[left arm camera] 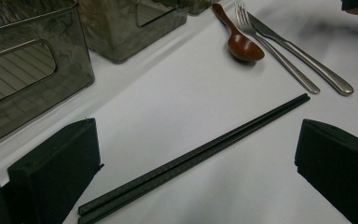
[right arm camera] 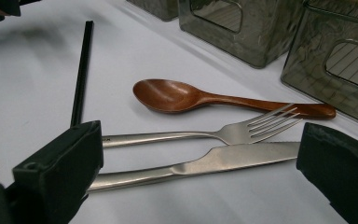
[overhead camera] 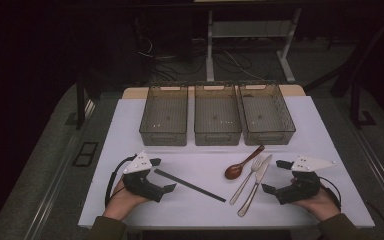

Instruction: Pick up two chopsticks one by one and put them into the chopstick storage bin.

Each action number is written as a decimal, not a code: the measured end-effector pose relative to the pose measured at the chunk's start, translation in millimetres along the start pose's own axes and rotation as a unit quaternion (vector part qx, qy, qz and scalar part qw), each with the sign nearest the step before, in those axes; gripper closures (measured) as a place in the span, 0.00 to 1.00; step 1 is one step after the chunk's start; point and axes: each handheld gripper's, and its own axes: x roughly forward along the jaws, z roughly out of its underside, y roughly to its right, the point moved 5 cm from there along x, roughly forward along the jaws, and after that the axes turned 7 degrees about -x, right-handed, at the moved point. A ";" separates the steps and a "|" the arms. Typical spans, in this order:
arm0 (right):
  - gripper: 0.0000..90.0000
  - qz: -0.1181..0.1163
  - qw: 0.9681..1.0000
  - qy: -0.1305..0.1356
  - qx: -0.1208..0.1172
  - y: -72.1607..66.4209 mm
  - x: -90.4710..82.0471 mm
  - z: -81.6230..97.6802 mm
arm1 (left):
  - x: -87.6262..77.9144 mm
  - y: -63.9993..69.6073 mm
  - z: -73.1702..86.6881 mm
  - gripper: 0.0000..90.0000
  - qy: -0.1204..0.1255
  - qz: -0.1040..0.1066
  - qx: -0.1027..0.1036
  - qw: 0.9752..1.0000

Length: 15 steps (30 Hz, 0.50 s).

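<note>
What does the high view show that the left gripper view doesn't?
The high view alone takes in the person's two hands, the left claw and right claw from above, both open and empty, a third bin and the floor. The left gripper view alone shows up close that the chopsticks are a pair lying side by side on the table. Both share the wooden spoon, fork, knife, chopsticks and two bins.
</note>
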 end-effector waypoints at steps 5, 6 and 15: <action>0.00 0.000 1.000 -0.001 0.002 0.2 0.1 0.1 | 1.0 0.1 -0.9 0.00 0.001 0.002 0.000 1.000; 0.00 0.000 1.000 -0.002 0.002 0.2 0.1 0.3 | 1.3 -0.3 -1.2 0.00 -0.002 0.001 0.002 1.000; 0.00 0.004 1.000 0.000 0.001 0.6 -1.0 -0.2 | 3.7 1.6 -5.3 0.01 0.001 0.008 0.008 1.000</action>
